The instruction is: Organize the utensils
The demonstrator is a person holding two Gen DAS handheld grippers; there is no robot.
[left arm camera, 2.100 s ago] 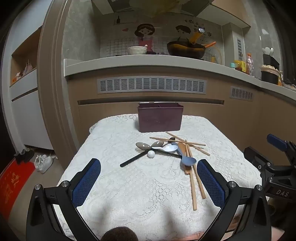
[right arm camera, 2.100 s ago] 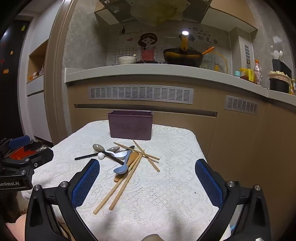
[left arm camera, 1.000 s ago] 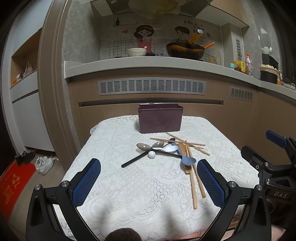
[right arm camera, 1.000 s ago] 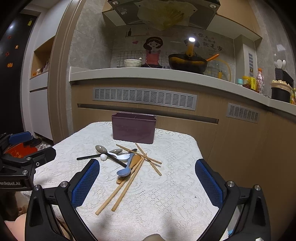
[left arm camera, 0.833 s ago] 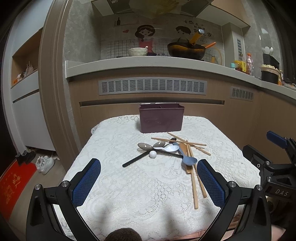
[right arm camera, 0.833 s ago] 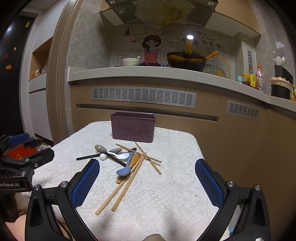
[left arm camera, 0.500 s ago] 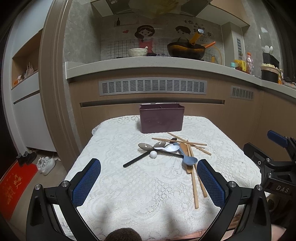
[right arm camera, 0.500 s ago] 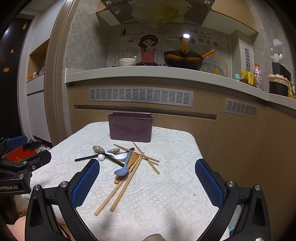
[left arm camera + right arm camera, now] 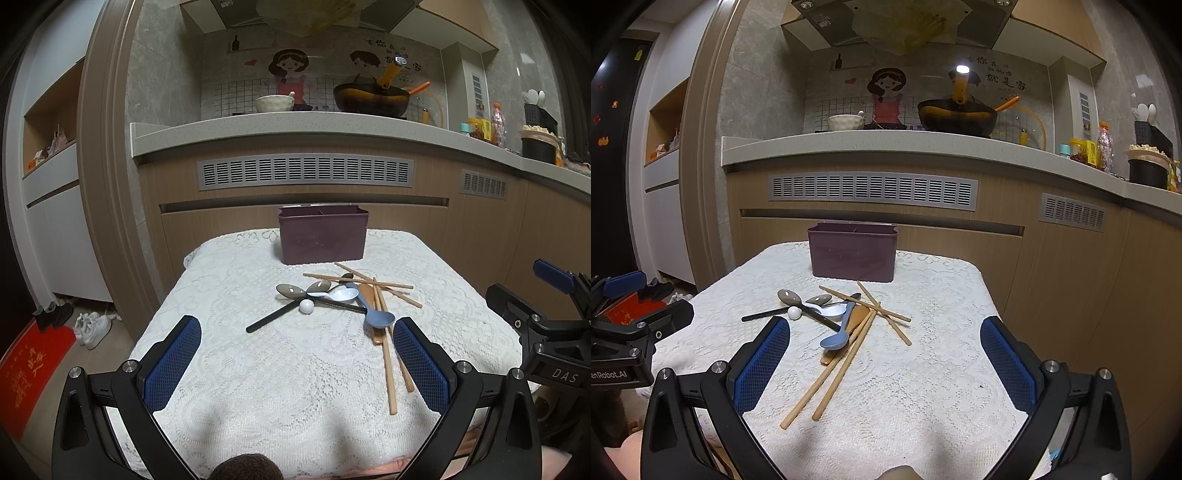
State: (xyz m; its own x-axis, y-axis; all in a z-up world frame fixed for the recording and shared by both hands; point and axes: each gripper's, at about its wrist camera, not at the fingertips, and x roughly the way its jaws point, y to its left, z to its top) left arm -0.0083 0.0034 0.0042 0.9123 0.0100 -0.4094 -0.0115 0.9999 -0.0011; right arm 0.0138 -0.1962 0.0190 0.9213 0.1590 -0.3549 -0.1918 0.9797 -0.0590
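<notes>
A pile of utensils lies mid-table: a blue spoon [image 9: 376, 315] [image 9: 836, 338], a white spoon [image 9: 341, 294] [image 9: 833, 313], two black-handled metal spoons [image 9: 291, 291] [image 9: 786, 295], a wooden spoon [image 9: 858, 317], and several wooden chopsticks [image 9: 386, 354] [image 9: 831, 373]. A purple utensil holder [image 9: 323, 234] [image 9: 853, 251] stands at the table's far edge. My left gripper [image 9: 297, 363] is open and empty above the near edge. My right gripper [image 9: 884, 363] is open and empty, near the chopsticks' near ends.
The table has a white lace cloth [image 9: 258, 369] [image 9: 942, 369]. Behind it runs a wooden counter with a vent grille [image 9: 306, 171] and a wok [image 9: 371, 98] on top. Shoes [image 9: 92, 326] and a red mat [image 9: 26, 369] lie on the floor at left.
Both grippers drifted slightly over the near edge of the table and stayed open. The utensils have not moved.
</notes>
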